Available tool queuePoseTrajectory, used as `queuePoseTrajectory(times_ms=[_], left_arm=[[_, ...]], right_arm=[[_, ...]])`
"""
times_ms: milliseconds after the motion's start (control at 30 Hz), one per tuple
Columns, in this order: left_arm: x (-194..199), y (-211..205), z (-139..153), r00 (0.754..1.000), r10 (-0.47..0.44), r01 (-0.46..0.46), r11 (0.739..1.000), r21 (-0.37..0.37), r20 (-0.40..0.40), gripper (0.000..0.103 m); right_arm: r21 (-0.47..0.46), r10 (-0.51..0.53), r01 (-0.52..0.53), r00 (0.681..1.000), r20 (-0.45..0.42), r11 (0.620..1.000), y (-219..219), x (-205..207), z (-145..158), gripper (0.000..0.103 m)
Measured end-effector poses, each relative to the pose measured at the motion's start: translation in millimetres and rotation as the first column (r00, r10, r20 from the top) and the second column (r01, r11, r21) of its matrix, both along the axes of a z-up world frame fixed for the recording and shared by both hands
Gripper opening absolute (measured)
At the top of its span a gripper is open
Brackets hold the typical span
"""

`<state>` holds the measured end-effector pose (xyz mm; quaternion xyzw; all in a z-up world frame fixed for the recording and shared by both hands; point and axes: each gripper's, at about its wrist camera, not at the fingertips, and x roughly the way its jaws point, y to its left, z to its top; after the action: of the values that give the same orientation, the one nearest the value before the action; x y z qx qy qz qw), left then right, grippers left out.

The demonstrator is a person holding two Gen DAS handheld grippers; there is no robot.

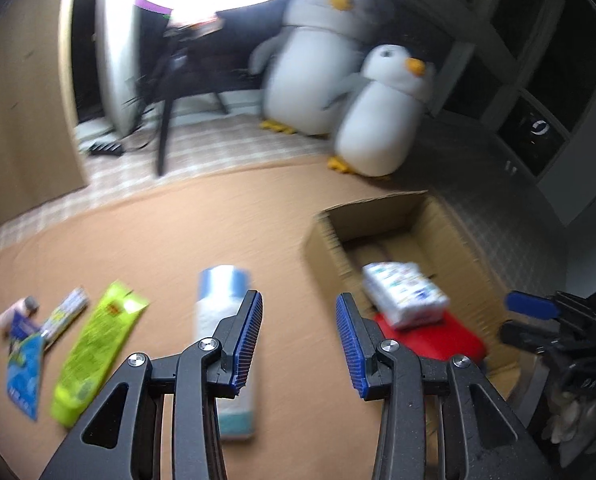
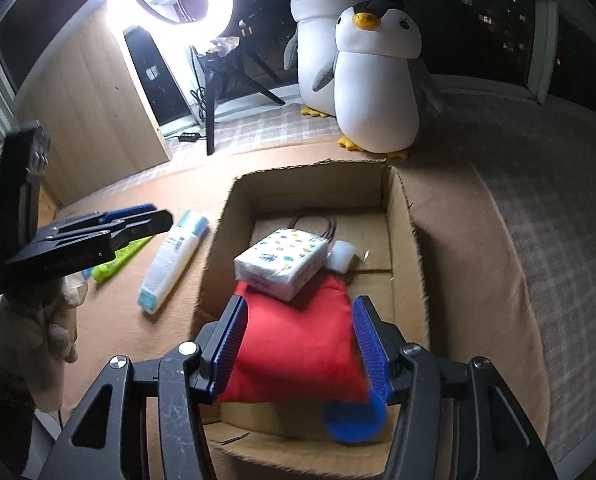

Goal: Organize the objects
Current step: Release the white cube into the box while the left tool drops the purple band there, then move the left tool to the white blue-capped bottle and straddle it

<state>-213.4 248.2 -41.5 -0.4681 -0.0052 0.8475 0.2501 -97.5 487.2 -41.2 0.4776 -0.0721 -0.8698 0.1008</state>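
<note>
Right wrist view shows the right gripper [image 2: 298, 344] with jaws apart above the red pouch [image 2: 298, 356] inside the cardboard box [image 2: 402, 216], a tissue pack [image 2: 281, 260] resting on the pouch's far edge, while the left gripper [image 1: 300, 344], also apart and empty, hangs over the white bottle [image 1: 217, 312] lying on the brown mat [image 1: 157, 232] beside the box's left wall.
</note>
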Motion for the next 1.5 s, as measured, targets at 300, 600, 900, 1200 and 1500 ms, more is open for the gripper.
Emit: queuePoseTrajectory(times_ms=[300,600,900,1200,1500], left_arm=[[-6,-63,-29,0.993,0.076,-0.075,0.997,-0.012,0.085,0.041],[-18,-33,-52,0.990,0.031,-0.022,0.998,-0.067,0.140,0.067],[-25,-5,-77,0.989,0.045,-0.016,0.980,-0.200,0.144,0.072],[-21,-11,-81,0.987,0.062,-0.030,0.978,-0.208,0.150,0.053],[-4,-24,-82,0.986,0.063,-0.035,0.983,-0.180,0.155,0.050]], right_arm=[[-0.067,0.001,-0.002,1.000,-0.016,0.998,-30,25,7,0.051],[-0.073,0.008,-0.009,1.000,-0.016,0.997,-49,47,13,0.051],[-0.064,-0.009,0.009,1.000,0.002,0.998,-42,64,10,0.051],[-0.057,-0.001,0.002,1.000,0.014,0.998,-42,63,6,0.051],[-0.060,0.036,-0.035,0.999,0.011,0.998,-58,57,6,0.051]])
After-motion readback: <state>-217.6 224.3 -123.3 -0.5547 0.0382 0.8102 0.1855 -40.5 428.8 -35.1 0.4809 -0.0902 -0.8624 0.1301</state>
